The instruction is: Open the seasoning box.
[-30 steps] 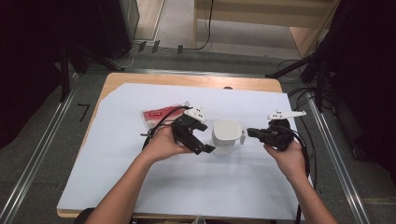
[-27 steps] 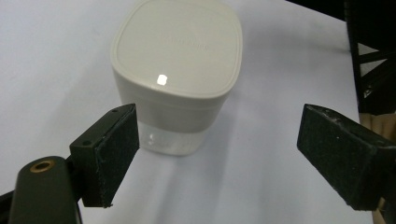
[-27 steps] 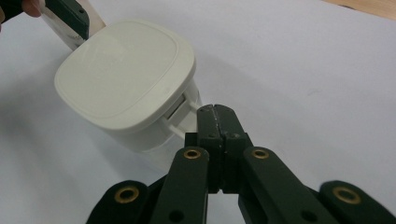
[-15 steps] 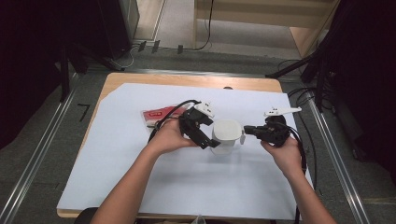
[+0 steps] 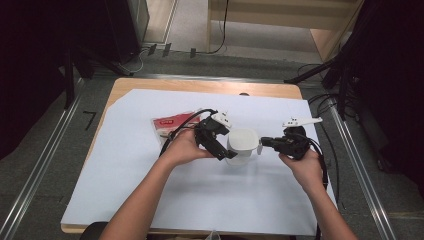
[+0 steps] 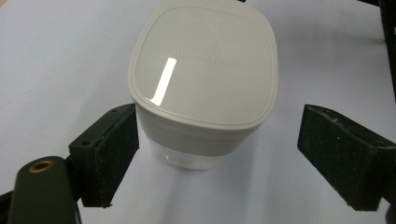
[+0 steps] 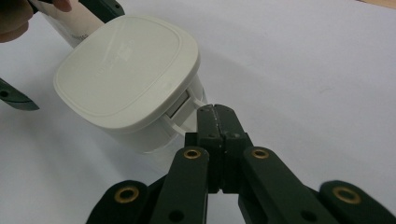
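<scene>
Overhead, left claw hides container side; own view shows jaws apart. Right claw together.

Bright overhead light, glare streak on white lid, soft shadows, dark room edges

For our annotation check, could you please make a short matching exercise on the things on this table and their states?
Things:
1. left gripper
2. right gripper
3. white container
4. red packet

States:
A. jaws shut, tips at the lid's side tab
B. lid on, standing between the two grippers
C. jaws open on either side of the container
D. lying flat behind the left hand

Pairs: 1-C, 2-A, 3-B, 4-D
</scene>
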`<state>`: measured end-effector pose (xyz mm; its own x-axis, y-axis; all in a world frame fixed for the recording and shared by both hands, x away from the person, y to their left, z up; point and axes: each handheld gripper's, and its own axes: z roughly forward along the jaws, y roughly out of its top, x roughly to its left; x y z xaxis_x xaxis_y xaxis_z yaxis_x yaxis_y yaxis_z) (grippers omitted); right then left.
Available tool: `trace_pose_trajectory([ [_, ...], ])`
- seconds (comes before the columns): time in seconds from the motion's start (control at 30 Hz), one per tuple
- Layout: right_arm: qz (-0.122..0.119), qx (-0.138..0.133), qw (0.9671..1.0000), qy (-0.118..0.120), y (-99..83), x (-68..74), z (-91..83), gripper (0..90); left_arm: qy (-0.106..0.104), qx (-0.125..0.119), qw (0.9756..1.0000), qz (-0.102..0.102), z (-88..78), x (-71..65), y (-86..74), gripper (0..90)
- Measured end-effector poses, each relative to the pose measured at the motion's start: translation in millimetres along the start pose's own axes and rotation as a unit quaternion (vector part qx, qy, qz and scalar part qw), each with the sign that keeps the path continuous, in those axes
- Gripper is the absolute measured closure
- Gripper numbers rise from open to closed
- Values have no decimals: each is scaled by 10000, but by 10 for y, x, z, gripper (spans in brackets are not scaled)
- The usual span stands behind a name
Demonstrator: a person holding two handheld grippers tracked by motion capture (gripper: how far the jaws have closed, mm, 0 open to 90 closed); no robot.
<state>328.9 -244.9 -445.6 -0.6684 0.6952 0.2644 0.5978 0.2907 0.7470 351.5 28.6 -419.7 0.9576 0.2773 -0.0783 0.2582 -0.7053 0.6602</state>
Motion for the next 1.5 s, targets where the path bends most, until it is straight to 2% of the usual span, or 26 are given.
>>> trace_pose_trajectory([
  [0.13, 4, 4, 10000, 7, 2, -9, 7, 900, 121, 93, 9999, 23, 83, -5, 2, 122],
  [0.27, -3, 1, 10000, -3, 2, -2, 4, 900, 89, 10, 9999, -64, 115, 18, 17, 143],
  [0.53, 2, -12, 10000, 16, 1, -6, 5, 900, 144, 63, 9997, -170, 187, 9, 43, 146],
  [0.73, 10, -13, 10000, -34, -1, -2, 22, 900, 112, 98, 9998, -119, 184, 26, 47, 158],
  [1.0, -22, 0, 10000, -80, -6, 11, 21, 900, 169, 143, 9997, -104, 188, -2, 73, 160],
  [1.13, -74, 16, 9999, -150, -11, 19, 28, 900, 216, 216, 9995, -22, 184, -25, 94, 159],
  [1.27, -78, 17, 9998, -155, -9, 30, 27, 900, 142, 168, 9997, -96, 170, -5, 83, 159],
  [1.33, -105, 8, 9998, -172, -7, 34, 30, 900, 182, 140, 9997, -58, 159, -7, 89, 161],
  [1.5, -64, -75, 9999, -26, 9, 62, 41, 900, 213, 105, 9997, -46, 165, -28, 102, 163],
])
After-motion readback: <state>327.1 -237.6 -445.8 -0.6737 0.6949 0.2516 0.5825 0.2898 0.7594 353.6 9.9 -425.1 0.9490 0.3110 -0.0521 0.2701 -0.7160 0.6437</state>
